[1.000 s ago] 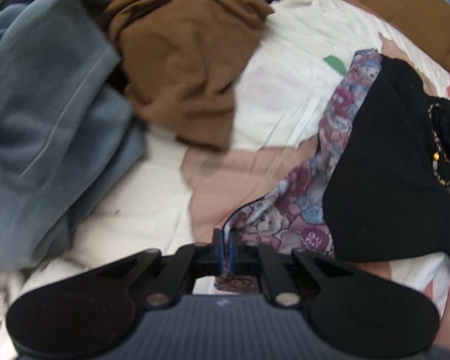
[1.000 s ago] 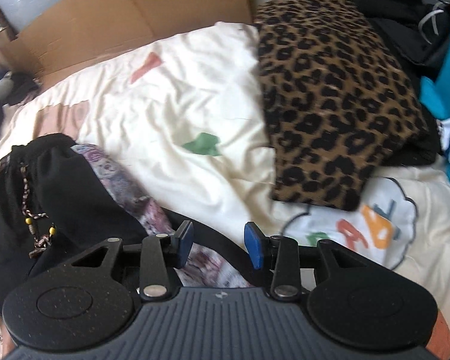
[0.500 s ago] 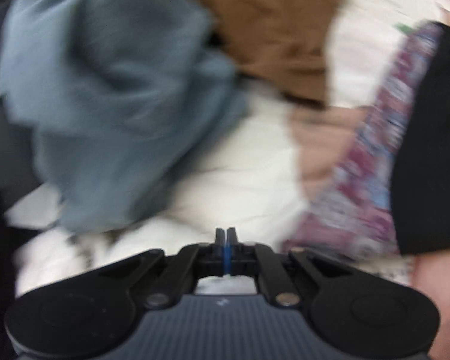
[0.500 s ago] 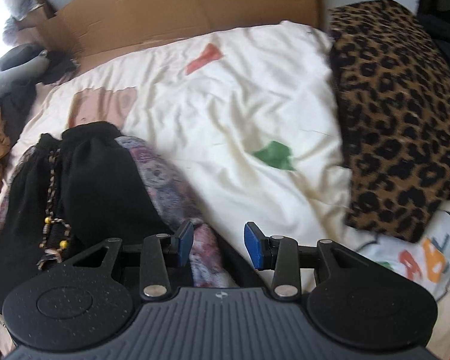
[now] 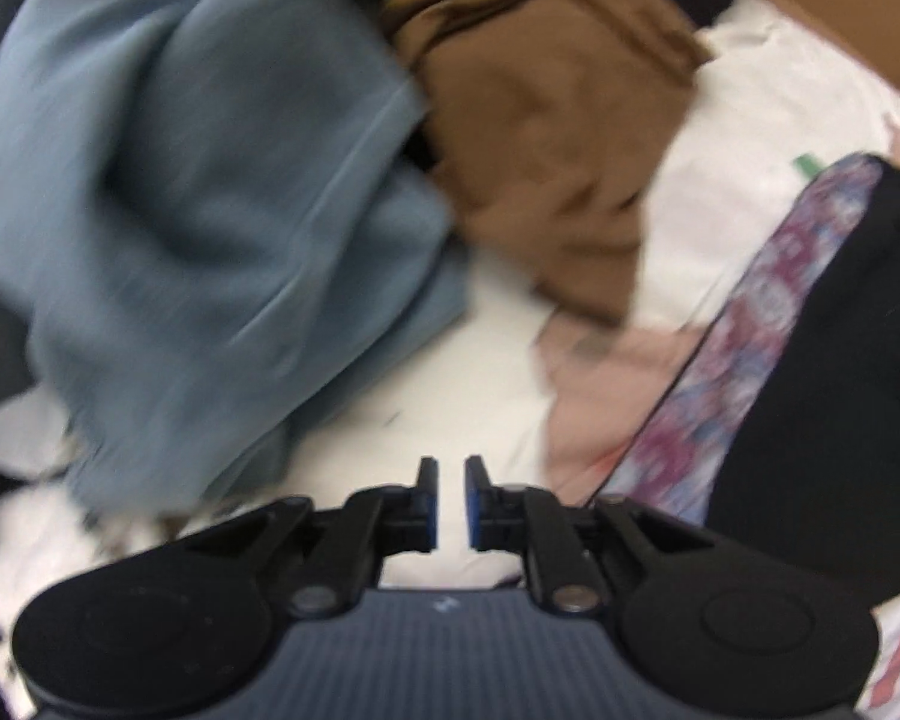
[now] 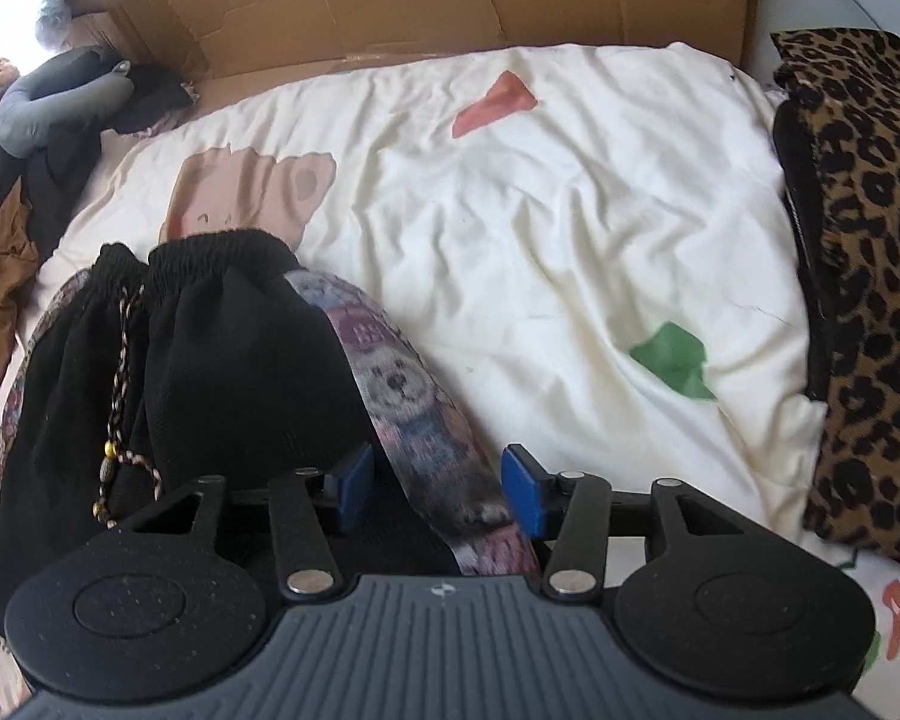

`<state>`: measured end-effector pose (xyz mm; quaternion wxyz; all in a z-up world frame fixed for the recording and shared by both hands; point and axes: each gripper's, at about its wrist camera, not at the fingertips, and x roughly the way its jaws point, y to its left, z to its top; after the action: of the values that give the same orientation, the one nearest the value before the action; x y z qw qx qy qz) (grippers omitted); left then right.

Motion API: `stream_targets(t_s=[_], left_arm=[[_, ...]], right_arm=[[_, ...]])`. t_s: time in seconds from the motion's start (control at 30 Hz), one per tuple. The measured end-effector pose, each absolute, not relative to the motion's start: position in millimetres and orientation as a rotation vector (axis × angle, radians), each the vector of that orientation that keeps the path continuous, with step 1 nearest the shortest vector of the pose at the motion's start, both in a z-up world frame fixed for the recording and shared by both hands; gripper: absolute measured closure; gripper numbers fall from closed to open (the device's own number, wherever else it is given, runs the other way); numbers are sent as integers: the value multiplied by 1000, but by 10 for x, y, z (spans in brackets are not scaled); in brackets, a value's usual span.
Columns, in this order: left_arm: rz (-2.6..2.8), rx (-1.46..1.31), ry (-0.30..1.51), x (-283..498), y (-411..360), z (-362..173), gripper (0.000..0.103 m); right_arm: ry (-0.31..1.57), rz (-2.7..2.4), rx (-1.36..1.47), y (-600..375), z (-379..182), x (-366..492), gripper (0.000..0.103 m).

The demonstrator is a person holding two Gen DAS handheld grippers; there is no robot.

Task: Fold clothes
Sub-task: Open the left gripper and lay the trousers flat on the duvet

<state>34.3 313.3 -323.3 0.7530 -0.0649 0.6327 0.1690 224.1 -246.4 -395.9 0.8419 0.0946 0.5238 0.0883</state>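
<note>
Cream sheet (image 6: pixel 570 228) covered bed; leopard garment (image 6: pixel 864 276) lay flat along its right edge; blue-grey garment (image 5: pixel 198 192) and brown garment (image 5: pixel 540 138) sat crumpled at left; black garment (image 6: pixel 210 360) lay on bear-print garment (image 6: pixel 402 396), compact, near centre; whether that pair was mid-fold or finished, unclear; right gripper (image 6: pixel 432 489) gaped wide, straddling bear-print edge, holding nothing; left gripper (image 5: pixel 450 501) slightly parted over bare sheet, empty; for clean fold: pinch single layer at hem, pull taut, align edges.
</note>
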Motion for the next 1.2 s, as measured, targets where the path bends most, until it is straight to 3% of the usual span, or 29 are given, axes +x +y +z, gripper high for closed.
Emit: stream_targets(t_s=[0.13,0.27,0.43,0.6,0.93,1.07,1.2], left_arm=[[288,-145,1319,724,2904,-3250,82],[210,-163,1267,1136,2648,-3284,78],[87,-147,1186,1660,2210,-3300,53],[-12,-131,1101,2132,1785,-3318,41],[-159,-53,1001,2710,1099,-3509,30],[-184,-30,986,2732,955,-3705,30],[-152,-59,992,2724,947,-3814,37]], right_arm=[[1083,197,211,-2393,-3926,2330,49],[1056,221,243,-2316,-3847,2405,48],[1036,259,224,-2147,-3817,2442,48],[1016,290,150,-2010,-3835,2459,44],[982,323,109,-1880,-3834,2617,44],[987,280,116,-1868,-3889,2669,44],[984,268,86,-1824,-3928,2669,44]])
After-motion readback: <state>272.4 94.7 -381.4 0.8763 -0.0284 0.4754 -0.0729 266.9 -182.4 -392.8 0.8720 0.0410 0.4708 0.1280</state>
